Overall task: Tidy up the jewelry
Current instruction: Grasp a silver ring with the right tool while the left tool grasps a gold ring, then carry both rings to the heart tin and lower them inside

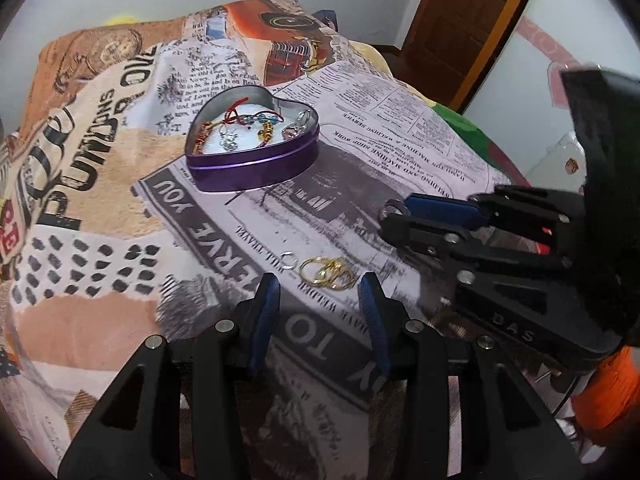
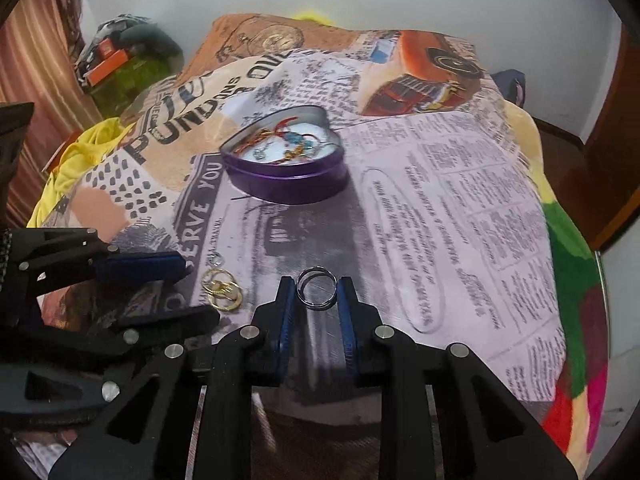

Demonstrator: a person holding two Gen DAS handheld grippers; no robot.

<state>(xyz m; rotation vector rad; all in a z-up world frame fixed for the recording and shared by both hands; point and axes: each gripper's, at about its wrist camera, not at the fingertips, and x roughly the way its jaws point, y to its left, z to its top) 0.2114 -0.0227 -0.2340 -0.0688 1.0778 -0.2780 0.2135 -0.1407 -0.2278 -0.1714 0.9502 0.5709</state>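
Note:
A purple heart-shaped tin [image 1: 256,164] stands open on the printed cloth, with several bracelets and charms inside; it also shows in the right wrist view [image 2: 288,184]. Gold rings [image 1: 326,272] and a small silver ring [image 1: 288,260] lie on the cloth just ahead of my open, empty left gripper [image 1: 320,300]. The gold rings also show in the right wrist view [image 2: 222,290]. My right gripper [image 2: 318,294] is shut on a silver ring [image 2: 317,289], held between its blue pads. The right gripper also shows in the left wrist view [image 1: 394,216].
A newspaper-and-car print cloth [image 2: 440,200] covers the bed. A brown door [image 1: 460,20] stands at the back right. Yellow fabric [image 2: 76,160] and orange boxes [image 2: 108,60] lie at the left. A multicoloured blanket [image 2: 576,320] hangs along the right edge.

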